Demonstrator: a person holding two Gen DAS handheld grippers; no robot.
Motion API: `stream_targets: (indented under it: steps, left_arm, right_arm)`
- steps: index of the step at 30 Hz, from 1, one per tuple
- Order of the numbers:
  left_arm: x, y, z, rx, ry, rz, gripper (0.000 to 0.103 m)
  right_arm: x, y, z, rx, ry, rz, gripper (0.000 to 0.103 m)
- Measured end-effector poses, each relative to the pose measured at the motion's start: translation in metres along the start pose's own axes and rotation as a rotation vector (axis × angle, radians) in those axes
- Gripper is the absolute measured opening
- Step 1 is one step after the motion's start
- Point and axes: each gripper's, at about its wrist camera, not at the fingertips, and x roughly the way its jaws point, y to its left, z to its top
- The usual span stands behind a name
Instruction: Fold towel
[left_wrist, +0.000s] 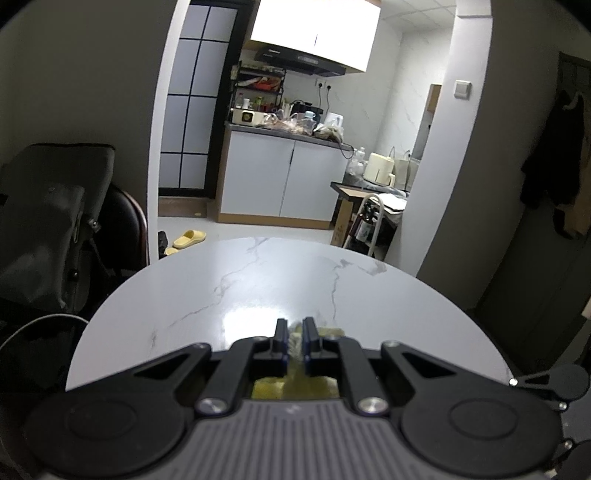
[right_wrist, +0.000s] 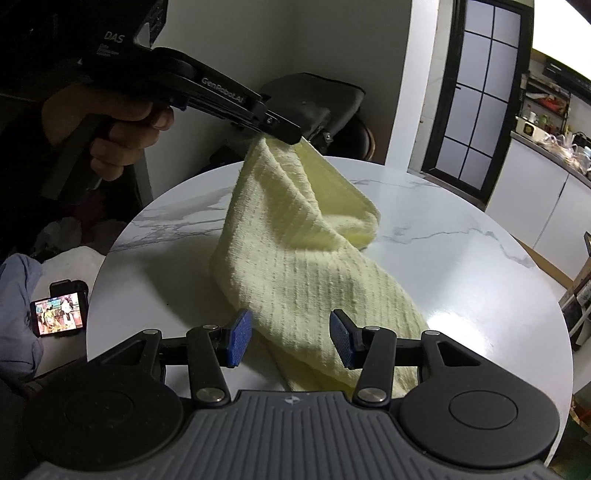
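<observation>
A pale yellow ribbed towel (right_wrist: 295, 251) lies bunched on the round white marble table (right_wrist: 461, 266). My left gripper (right_wrist: 284, 138) is shut on one corner of the towel and holds it up above the table's far side. In the left wrist view the left gripper (left_wrist: 294, 341) pinches a bit of towel (left_wrist: 294, 341) between its blue pads, with more yellow cloth hanging below. My right gripper (right_wrist: 291, 338) is open, low over the table's near side, with the towel's near end lying between its blue pads (right_wrist: 239, 338); they do not touch the cloth.
A dark chair with a bag (right_wrist: 317, 99) stands behind the table. A phone with a lit screen (right_wrist: 59, 312) lies on cloth to the left. The kitchen counter (left_wrist: 284, 133), yellow slippers (left_wrist: 188, 240) and a small trolley (left_wrist: 369, 221) lie beyond the table.
</observation>
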Motion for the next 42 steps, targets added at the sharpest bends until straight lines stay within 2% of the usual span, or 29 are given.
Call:
stream_targets:
  steps: [6,8,10,13,23,27,34,42]
  left_arm:
    - [0.001,0.005,-0.002,-0.011,0.004,0.004,0.008]
    - [-0.001,0.006,-0.002,-0.012,0.002,0.006,0.008]
    - [-0.003,0.007,-0.001,-0.012,-0.002,0.009,0.008]
    - [-0.007,0.008,0.001,-0.011,-0.01,0.014,0.008]
    - [-0.017,0.0,-0.003,0.006,-0.027,-0.003,0.008]
    - [-0.021,-0.004,-0.001,0.011,-0.039,-0.009,0.008]
    - [-0.035,-0.017,0.013,0.008,-0.116,-0.004,0.008]
    - [-0.065,-0.039,0.017,0.021,-0.22,-0.036,0.008]
  right_arm:
    - [0.012,0.011,-0.003,-0.036,0.016,0.007,0.051]
    - [0.016,0.009,-0.004,-0.024,0.024,0.009,0.044]
    - [0.017,0.004,-0.003,0.003,0.027,0.008,0.018]
    - [0.015,-0.004,-0.001,0.031,0.02,-0.004,0.007]
    - [-0.008,-0.025,-0.001,0.167,-0.036,-0.014,0.006]
    - [-0.02,-0.027,0.001,0.168,-0.069,-0.029,0.006]
    - [-0.049,-0.033,0.01,0.158,-0.153,-0.056,0.006]
    - [-0.081,-0.039,0.032,0.132,-0.227,-0.082,0.005]
